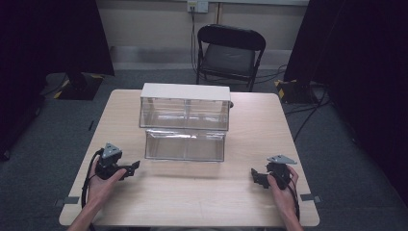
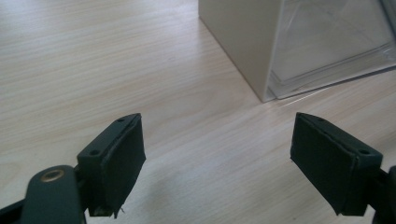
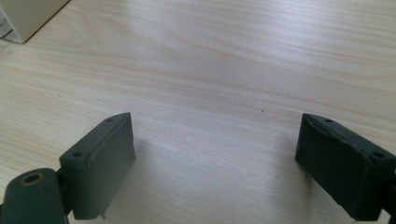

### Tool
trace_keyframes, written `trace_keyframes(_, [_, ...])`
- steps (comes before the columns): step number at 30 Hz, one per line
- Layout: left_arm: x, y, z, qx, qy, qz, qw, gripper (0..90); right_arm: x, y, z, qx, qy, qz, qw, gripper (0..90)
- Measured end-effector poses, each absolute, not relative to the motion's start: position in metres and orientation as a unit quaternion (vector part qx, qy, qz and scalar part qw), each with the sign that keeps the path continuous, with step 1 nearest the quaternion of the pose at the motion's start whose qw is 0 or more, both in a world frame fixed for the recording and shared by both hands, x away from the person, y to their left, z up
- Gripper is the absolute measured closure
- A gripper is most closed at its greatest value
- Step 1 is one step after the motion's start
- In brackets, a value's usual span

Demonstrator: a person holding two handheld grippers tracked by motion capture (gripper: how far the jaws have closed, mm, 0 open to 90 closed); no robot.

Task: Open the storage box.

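Note:
A small cabinet with a white top (image 1: 185, 91) and clear drawers stands at the middle of the wooden table (image 1: 202, 192). Its lower clear drawer (image 1: 185, 145) sticks out toward me. My left gripper (image 1: 131, 169) rests in a hand at the front left, open and empty, pointing right toward the drawer. My right gripper (image 1: 257, 176) is held at the front right, open and empty, pointing left. In the left gripper view, the left gripper (image 2: 219, 144) has the cabinet's white side (image 2: 240, 42) and clear drawer wall (image 2: 336, 42) just ahead. The right gripper (image 3: 217, 144) hovers over bare wood, the cabinet's corner (image 3: 25, 14) far off.
A black folding chair (image 1: 230, 50) stands behind the table. Dark curtains (image 1: 48, 33) hang on both sides, and cables (image 1: 308, 115) run over the grey floor at the right. Bare tabletop lies between the two grippers.

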State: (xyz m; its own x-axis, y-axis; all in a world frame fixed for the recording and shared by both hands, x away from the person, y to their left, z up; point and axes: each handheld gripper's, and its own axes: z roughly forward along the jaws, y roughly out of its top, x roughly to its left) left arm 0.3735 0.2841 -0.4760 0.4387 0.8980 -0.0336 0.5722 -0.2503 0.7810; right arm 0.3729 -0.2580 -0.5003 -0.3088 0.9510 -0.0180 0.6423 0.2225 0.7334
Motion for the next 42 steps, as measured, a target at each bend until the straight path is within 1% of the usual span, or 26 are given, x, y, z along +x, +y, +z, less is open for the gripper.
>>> trace_keyframes(13, [0.371,0.268,-0.469,0.763,0.457,0.185,0.418,16.8,0.373,-0.258,-0.500,0.535,0.744,0.319,0.242,10.9])
trace_keyframes(25, [0.372,0.252,-0.468,0.777,0.436,0.182,0.415,17.1,0.373,-0.258,-0.500,0.536,0.743,0.319,0.242,10.9])
trace_keyframes(31, [0.375,0.248,-0.467,0.776,0.436,0.176,0.420,16.5,0.373,-0.258,-0.500,0.535,0.744,0.319,0.242,10.9])
trace_keyframes(33, [0.374,0.247,-0.463,0.776,0.431,0.183,0.421,16.6,0.373,-0.258,-0.500,0.536,0.743,0.319,0.242,10.9])
trace_keyframes(42, [0.375,0.241,-0.460,0.777,0.427,0.180,0.425,16.2,0.373,-0.258,-0.500,0.536,0.744,0.319,0.242,10.9])
